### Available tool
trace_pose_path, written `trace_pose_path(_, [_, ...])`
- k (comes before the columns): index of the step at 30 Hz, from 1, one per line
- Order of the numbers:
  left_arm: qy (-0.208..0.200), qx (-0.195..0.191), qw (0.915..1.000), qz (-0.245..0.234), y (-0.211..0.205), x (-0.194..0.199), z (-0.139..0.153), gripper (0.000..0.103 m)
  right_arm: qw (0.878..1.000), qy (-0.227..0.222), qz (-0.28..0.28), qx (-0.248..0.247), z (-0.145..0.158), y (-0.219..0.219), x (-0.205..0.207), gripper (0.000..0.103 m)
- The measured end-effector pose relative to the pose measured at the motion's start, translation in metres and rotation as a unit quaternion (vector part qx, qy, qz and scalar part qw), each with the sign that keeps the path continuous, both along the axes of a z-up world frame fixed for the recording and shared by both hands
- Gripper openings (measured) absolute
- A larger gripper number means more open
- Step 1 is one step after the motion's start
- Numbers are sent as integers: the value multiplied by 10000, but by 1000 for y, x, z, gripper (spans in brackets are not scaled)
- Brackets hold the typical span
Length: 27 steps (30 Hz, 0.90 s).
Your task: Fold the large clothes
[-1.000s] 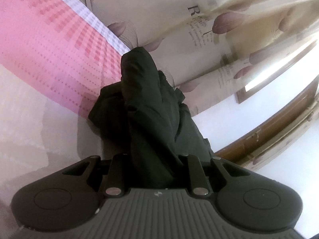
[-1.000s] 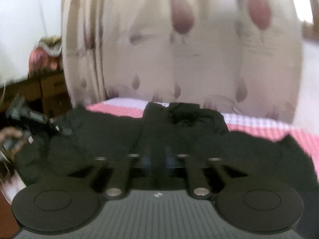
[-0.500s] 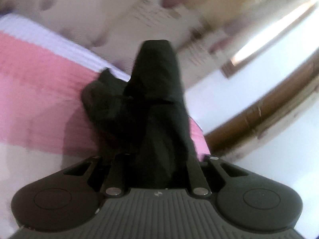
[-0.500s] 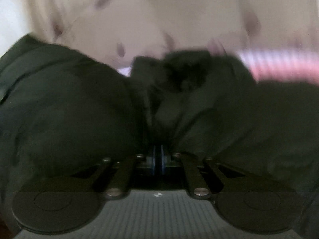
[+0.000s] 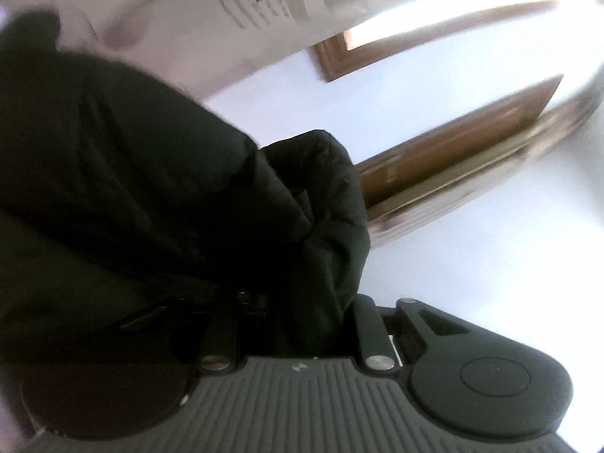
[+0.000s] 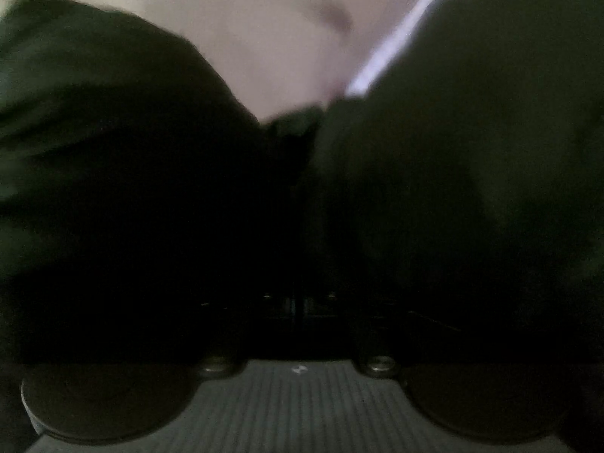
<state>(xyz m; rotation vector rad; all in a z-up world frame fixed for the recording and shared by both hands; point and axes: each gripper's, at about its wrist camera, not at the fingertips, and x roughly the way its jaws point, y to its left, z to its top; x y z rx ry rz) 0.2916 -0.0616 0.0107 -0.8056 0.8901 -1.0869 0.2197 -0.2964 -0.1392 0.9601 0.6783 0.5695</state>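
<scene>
Daylight is glaring through the window (image 5: 434, 26) in the left view; the right view is lying dim, smeared by blur

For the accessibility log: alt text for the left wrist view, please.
A bunched black garment fills the left half, gripped in the left tongs. Behind it, a leaf-print curtain, a white wall and brown wooden trim.
</scene>
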Motion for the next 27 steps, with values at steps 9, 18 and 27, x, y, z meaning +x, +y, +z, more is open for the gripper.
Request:
trace_pose_path(9, [-309, -992, 9946, 36, -56, -1, -58, 37, 9981, -242, -568, -29, -9, -100, -65, 9])
trace_pose_path(18, [-513, -1821, 9814, 333, -52, -14, -77, 46, 9962, -5, -796, -341, -24, -112, -85, 8])
trace_pose_path(27, [-951, -1528, 9833, 262, -51, -28, -70, 46, 9976, 323, -604, 63, -34, -55, -109, 8])
